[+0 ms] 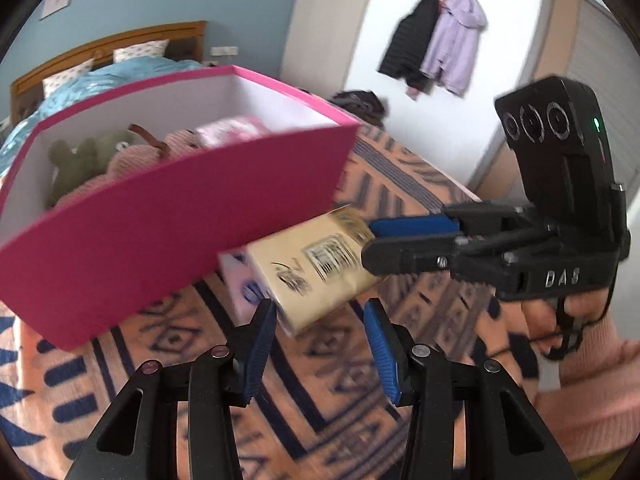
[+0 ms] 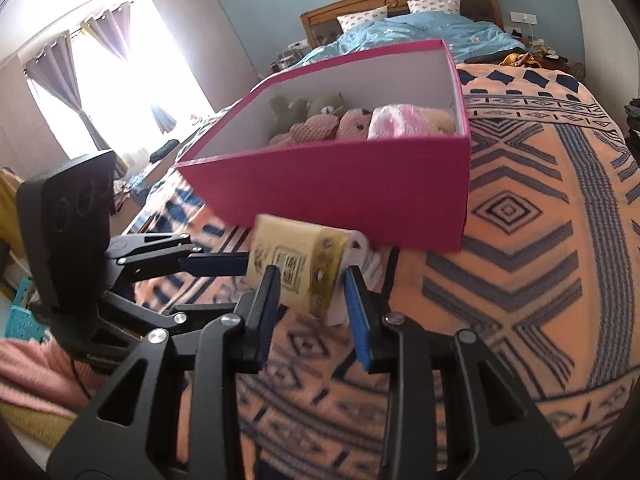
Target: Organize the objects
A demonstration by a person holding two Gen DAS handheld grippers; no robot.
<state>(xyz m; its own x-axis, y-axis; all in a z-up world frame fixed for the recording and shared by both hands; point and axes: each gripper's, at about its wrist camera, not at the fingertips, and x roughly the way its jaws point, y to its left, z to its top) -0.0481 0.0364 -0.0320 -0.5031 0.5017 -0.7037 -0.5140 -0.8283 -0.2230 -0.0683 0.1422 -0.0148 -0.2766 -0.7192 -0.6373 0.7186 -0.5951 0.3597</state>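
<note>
Tissue pack (image 2: 296, 268) sits pinched in right claw (image 2: 310, 280), just ahead of narrow, empty left claw (image 1: 320, 312).

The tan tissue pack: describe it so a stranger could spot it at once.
Find the pink box on the orange patterned blanket. Just in front of its near wall lies the tan tissue pack, partly on a white pack. Only the tan one has a black barcode and gold edging.

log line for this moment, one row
task: organize objects | right tool: shut on tan tissue pack | left tool: open, at pack's near corner | pink box: plush toys inside, on patterned blanket
</note>
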